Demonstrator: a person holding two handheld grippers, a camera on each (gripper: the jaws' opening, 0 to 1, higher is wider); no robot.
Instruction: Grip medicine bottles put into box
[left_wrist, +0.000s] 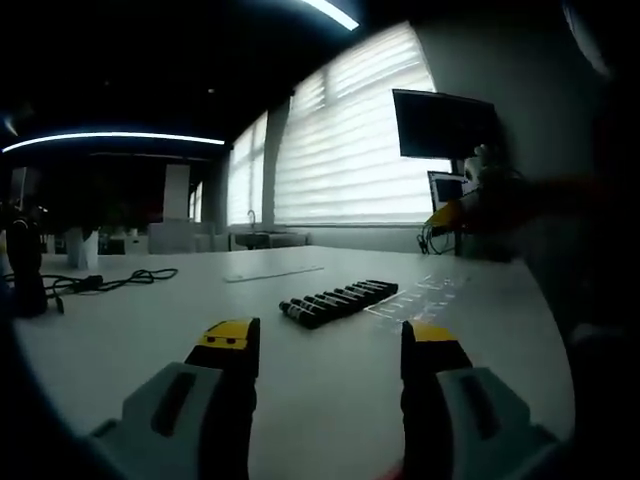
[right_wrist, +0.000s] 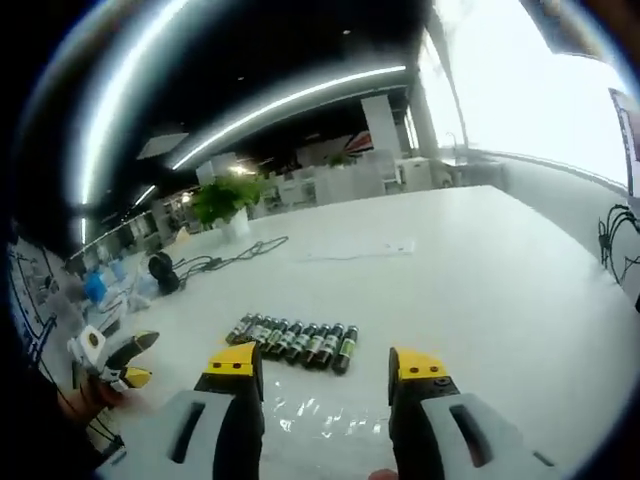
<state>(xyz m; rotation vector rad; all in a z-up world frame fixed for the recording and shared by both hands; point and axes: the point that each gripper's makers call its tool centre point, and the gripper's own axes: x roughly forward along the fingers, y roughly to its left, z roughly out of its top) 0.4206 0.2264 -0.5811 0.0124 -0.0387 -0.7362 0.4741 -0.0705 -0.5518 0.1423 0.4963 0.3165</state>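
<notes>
Several dark medicine bottles (left_wrist: 338, 299) lie side by side in a row on the white table (left_wrist: 150, 330). Beside the row sits a clear plastic box (left_wrist: 420, 296), hard to make out. My left gripper (left_wrist: 330, 345) hangs open and empty, short of the bottles. In the right gripper view the same bottles (right_wrist: 295, 343) lie just beyond my right gripper (right_wrist: 325, 365), which is open with nothing between its jaws. The clear box (right_wrist: 315, 415) glints under its jaws. The right gripper (left_wrist: 449, 212) shows at the table's far side, and a hand holds the left gripper (right_wrist: 112, 358) at the left.
Black cables (left_wrist: 100, 282) trail over the table's left part, with a dark object (left_wrist: 25, 265) at the edge. A clear flat sheet (left_wrist: 272, 273) lies behind the bottles. A monitor (left_wrist: 440, 125) hangs on the wall. A potted plant (right_wrist: 225, 200) stands at the far end.
</notes>
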